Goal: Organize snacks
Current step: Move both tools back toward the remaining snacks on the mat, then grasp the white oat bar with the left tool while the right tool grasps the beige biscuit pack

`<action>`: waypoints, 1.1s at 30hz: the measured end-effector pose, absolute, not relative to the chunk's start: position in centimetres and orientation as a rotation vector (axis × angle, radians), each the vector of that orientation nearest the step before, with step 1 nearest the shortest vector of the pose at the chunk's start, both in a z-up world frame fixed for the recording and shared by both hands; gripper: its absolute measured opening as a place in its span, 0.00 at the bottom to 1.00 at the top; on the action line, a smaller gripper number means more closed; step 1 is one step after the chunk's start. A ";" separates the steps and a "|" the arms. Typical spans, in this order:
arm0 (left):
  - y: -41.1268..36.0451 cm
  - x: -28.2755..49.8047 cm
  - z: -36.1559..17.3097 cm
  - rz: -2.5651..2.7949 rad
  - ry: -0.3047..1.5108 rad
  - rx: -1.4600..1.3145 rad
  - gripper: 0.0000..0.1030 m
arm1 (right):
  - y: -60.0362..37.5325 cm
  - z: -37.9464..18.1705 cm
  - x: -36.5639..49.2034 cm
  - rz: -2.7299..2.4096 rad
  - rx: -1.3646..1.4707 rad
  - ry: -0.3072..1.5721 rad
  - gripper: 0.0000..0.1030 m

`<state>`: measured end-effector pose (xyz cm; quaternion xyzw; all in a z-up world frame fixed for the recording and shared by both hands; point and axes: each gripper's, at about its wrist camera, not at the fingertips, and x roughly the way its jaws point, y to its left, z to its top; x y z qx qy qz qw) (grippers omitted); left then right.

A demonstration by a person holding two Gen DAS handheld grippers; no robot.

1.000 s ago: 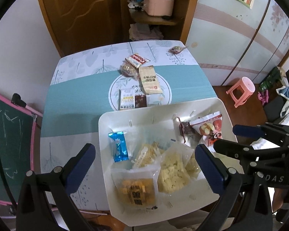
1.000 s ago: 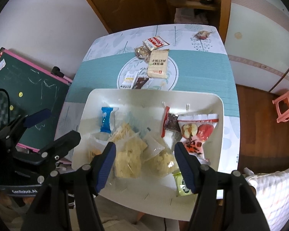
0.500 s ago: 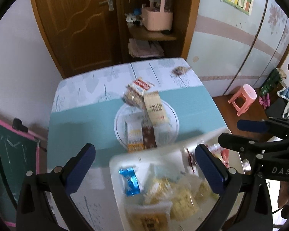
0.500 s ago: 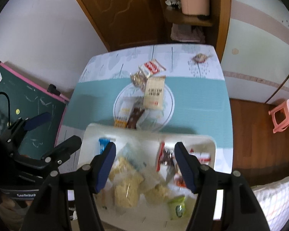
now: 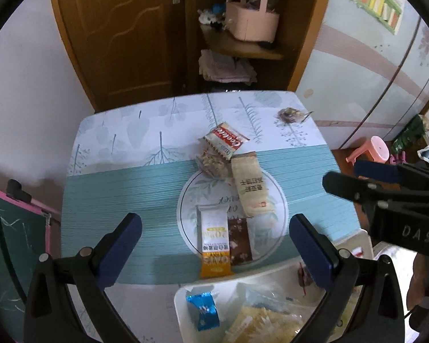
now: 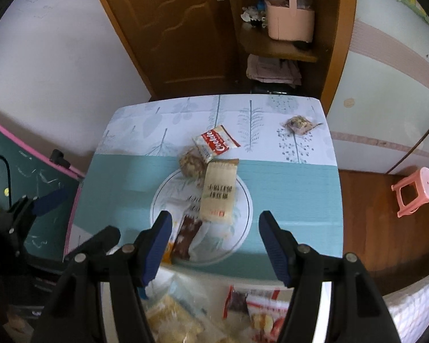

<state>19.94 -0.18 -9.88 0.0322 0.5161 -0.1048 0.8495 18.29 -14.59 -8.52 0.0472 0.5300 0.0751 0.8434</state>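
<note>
A table [image 5: 123,188] with a teal and leaf-patterned cover is seen across the middle of both views. At the centre of the frame a group of loose snacks is laid on the printed circle: a white and orange bar packet [image 5: 214,243], a brown chocolate packet [image 5: 239,241] touching its right side, a beige packet [image 5: 250,184] above these, a red and white cookie packet [image 5: 225,140] further up, and a clear bag of brown pieces [image 5: 211,163] partly under the cookie packet. A small wrapped sweet [image 5: 290,114] is set apart at the upper right of the table. A white tray [image 5: 183,308] is cut off by the bottom edge; a blue wrapper [image 5: 203,310] and yellow snack bags [image 5: 260,325] are held in it. The left gripper [image 5: 214,240] is shown with jaws spread wide and nothing between them. The right gripper [image 6: 214,245] is likewise shown wide apart and empty, above the tray's far rim.
</note>
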 end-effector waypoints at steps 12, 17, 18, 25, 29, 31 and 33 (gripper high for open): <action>1.4 25.1 -21.6 -0.202 1.387 -0.065 0.96 | -13.9 -17.7 26.4 0.110 0.192 1.288 0.62; 1.4 25.3 -24.2 -0.210 1.442 -0.097 0.96 | -13.0 -21.7 28.0 0.098 0.191 1.373 0.62; 1.4 25.4 -24.7 -0.215 1.453 -0.102 0.96 | -12.8 -22.2 28.2 0.093 0.186 1.385 0.62; 1.5 25.6 -26.2 -0.209 1.510 -0.157 0.83 | -11.1 -25.3 28.9 0.094 0.132 1.460 0.62; 1.2 25.6 -27.4 -0.195 1.543 -0.164 0.73 | -10.5 -26.2 29.2 0.079 0.103 1.478 0.61; 1.0 25.5 -27.8 -0.191 1.560 -0.159 0.70 | -10.1 -26.6 29.1 0.074 0.080 1.484 0.59; 0.8 25.5 -28.1 -0.183 1.564 -0.143 0.68 | -9.5 -26.7 29.1 0.069 0.040 1.475 0.57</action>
